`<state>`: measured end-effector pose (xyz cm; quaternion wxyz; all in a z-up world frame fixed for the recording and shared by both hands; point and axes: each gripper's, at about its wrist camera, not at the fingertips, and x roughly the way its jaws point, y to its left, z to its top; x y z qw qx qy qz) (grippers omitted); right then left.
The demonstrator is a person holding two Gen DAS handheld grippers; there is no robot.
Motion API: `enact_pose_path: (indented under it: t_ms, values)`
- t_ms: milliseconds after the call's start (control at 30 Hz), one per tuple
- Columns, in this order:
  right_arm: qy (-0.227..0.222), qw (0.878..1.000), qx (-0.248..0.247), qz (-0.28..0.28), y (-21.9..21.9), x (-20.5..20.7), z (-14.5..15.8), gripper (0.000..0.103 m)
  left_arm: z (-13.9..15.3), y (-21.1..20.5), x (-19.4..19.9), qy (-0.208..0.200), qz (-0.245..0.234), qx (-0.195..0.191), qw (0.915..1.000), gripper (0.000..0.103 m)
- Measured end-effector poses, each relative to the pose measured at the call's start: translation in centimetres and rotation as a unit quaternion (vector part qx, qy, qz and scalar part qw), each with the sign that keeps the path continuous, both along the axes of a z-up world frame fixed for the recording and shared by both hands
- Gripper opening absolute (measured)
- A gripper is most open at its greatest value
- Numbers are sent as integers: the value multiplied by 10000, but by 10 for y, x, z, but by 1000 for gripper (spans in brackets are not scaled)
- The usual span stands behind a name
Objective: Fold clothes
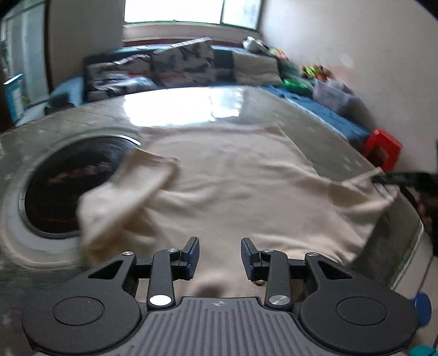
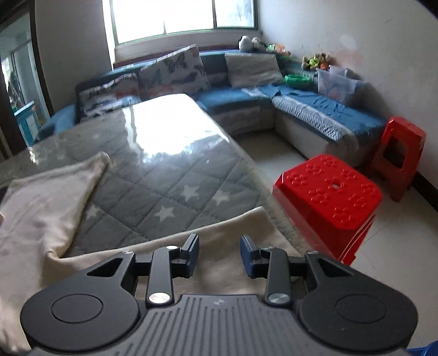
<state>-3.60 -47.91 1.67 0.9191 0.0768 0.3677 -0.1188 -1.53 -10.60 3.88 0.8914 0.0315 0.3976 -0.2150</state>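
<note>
Left wrist view: the left hand-held gripper (image 1: 219, 257) hovers low over a cream T-shirt (image 1: 232, 191) with its jaws apart and nothing between them — only cloth lies below the gap. The T-shirt is spread across the near part of the counter (image 1: 273, 109), which wears a grey quilted cover under a glossy clear sheet. One sleeve (image 1: 123, 197) is folded up loosely toward the left, half over a dark round inset (image 1: 68, 186) in the counter. The other sleeve (image 1: 364, 191) reaches the counter's right edge, where the tip of the right hand-held gripper (image 1: 405, 178) shows just beside it; the picture is blurred there, so contact cannot be judged.

Right wrist view: the right hand-held gripper (image 2: 219, 254) also stands with jaws parted and empty, just above the cream sleeve (image 2: 219, 235) at the counter's near right edge. The T-shirt's body (image 2: 49, 197) lies to the left on the star-patterned cover (image 2: 169, 197). Off the right edge stands a red plastic stool (image 2: 328, 197), a second red stool (image 2: 399, 153) behind it near the wall, and a blue sofa (image 2: 314, 106) with cushions runs below the window (image 2: 183, 16).
</note>
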Motion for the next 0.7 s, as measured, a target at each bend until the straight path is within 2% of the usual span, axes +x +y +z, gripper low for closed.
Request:
enact_pose_path:
  t_ms: [67,200,400,467,567,700]
  values:
    - [-23,9999,-147,0,2,8,-2,37,-5,-6,0,88,-168,-75,9998,36]
    - [-23,9998,-216,13,-1,26,-5,37,-16,-14,-9,187,-420,-11,9989,36]
    - [94,9991,-387,175,-1,49,0,38,-7,-8,-26,128,-766,5,9970,38]
    - [53,9982,-487,355,7,46,7,38,-3,-3,-30,83,-792,37,9968,43]
    - [3,9952,-545,814,26,35,20,43,0,1,-34,10,-815,114,9966,43]
    - [-130,9869,-412,1552,62,21,34,44,7,2,-20,-113,-595,79,9981,43]
